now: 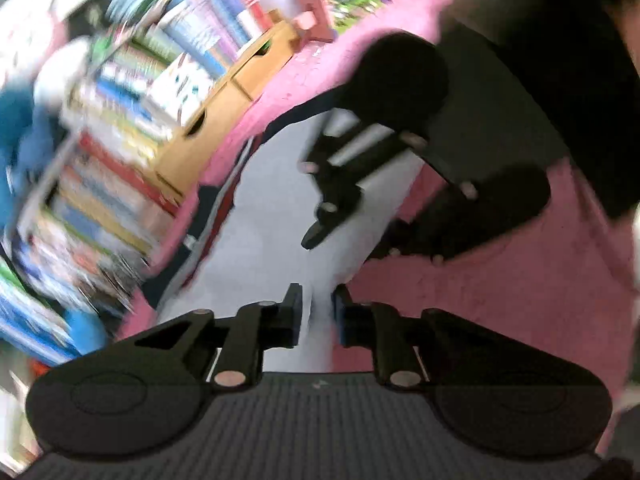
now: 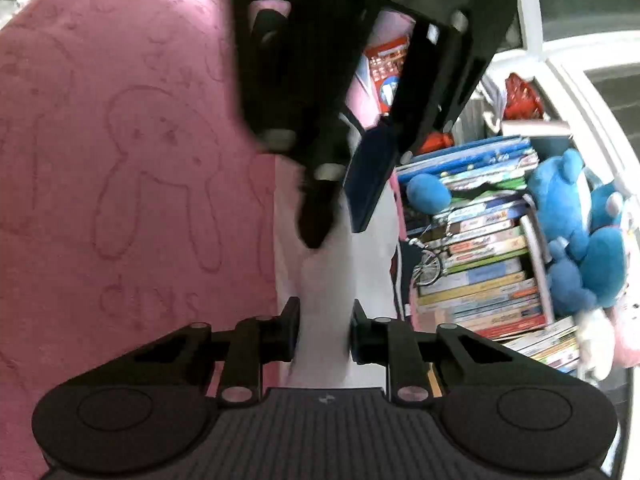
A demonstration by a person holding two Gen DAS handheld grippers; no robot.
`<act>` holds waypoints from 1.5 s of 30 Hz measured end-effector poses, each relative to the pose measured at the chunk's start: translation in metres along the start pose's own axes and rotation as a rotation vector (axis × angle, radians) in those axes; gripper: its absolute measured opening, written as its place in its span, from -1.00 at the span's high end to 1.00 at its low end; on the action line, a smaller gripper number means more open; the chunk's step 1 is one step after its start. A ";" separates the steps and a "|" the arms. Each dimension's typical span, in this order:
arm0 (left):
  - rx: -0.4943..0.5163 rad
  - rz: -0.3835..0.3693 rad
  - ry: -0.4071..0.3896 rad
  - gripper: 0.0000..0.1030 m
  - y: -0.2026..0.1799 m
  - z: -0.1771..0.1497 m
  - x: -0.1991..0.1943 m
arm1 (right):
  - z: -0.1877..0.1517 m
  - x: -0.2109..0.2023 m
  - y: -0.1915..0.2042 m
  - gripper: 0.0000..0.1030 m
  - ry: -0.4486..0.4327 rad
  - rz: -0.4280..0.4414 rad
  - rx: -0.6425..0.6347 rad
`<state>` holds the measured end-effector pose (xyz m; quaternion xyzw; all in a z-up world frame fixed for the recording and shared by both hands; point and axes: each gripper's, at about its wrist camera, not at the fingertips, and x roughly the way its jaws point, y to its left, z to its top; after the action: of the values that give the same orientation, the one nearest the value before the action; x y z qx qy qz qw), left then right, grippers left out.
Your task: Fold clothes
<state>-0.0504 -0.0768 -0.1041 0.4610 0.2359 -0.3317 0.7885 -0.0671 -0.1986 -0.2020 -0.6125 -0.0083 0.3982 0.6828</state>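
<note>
1. Two handheld grippers face each other over a white garment (image 1: 276,208) that lies on a pink blanket (image 1: 500,292).
2. Left gripper (image 1: 317,312): its jaws stand a narrow gap apart, with a raised fold of the white garment running up between them. The left wrist view is blurred, so whether the pads press on the cloth cannot be told.
3. Right gripper (image 2: 325,330): its jaws stand a slightly wider gap apart, and white cloth fills the space between them. Contact between pads and cloth cannot be told here either.
4. White garment: it extends as a long strip across the pink blanket from one gripper to the other, with a dark, red-trimmed edge on the side toward the books.
5. Pink blanket: an embossed rabbit outline (image 2: 160,168) shows on the side of the white garment away from the books.
6. Stacked picture books (image 2: 480,264) stand just beyond the blanket's edge, with a blue plush toy (image 2: 576,232) against them.
</note>
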 end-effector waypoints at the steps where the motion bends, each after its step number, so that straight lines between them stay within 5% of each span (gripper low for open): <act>1: 0.033 0.016 0.006 0.39 -0.005 0.001 0.006 | -0.001 0.001 -0.001 0.54 -0.004 0.003 -0.004; 5: 0.149 0.107 0.061 0.38 -0.019 0.003 0.036 | -0.009 -0.002 0.005 0.48 -0.005 -0.019 -0.026; 9: 0.138 0.124 0.093 0.34 -0.011 0.006 0.048 | -0.021 0.005 0.014 0.07 0.049 -0.087 -0.062; 16: 0.205 0.159 0.115 0.48 -0.014 0.004 0.068 | -0.016 0.036 0.004 0.18 0.069 -0.099 -0.008; 23: 0.465 0.275 0.115 0.48 -0.012 -0.038 0.060 | -0.053 0.038 0.011 0.13 0.075 -0.213 -0.118; 25: 0.482 0.266 0.127 0.52 -0.011 -0.046 0.059 | -0.058 0.038 0.009 0.17 0.091 -0.214 -0.083; 27: 0.440 0.258 0.134 0.67 -0.004 -0.044 0.058 | -0.056 0.050 0.007 0.79 0.142 -0.151 -0.082; 36: 0.400 0.333 0.129 0.85 0.032 -0.041 -0.008 | -0.073 -0.002 -0.026 0.86 0.121 -0.260 -0.114; 41: 0.547 0.276 0.235 0.60 -0.017 -0.079 0.012 | -0.083 -0.007 0.007 0.86 0.199 -0.169 -0.126; 42: 0.555 0.278 0.265 0.39 -0.023 -0.084 0.018 | -0.082 -0.002 0.010 0.86 0.216 -0.161 -0.120; 45: 0.518 0.357 0.350 0.21 -0.021 -0.095 0.036 | -0.082 0.005 0.018 0.78 0.251 -0.180 -0.093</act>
<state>-0.0482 -0.0117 -0.1846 0.7293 0.1912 -0.1537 0.6387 -0.0320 -0.2648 -0.2399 -0.6852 0.0040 0.2550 0.6822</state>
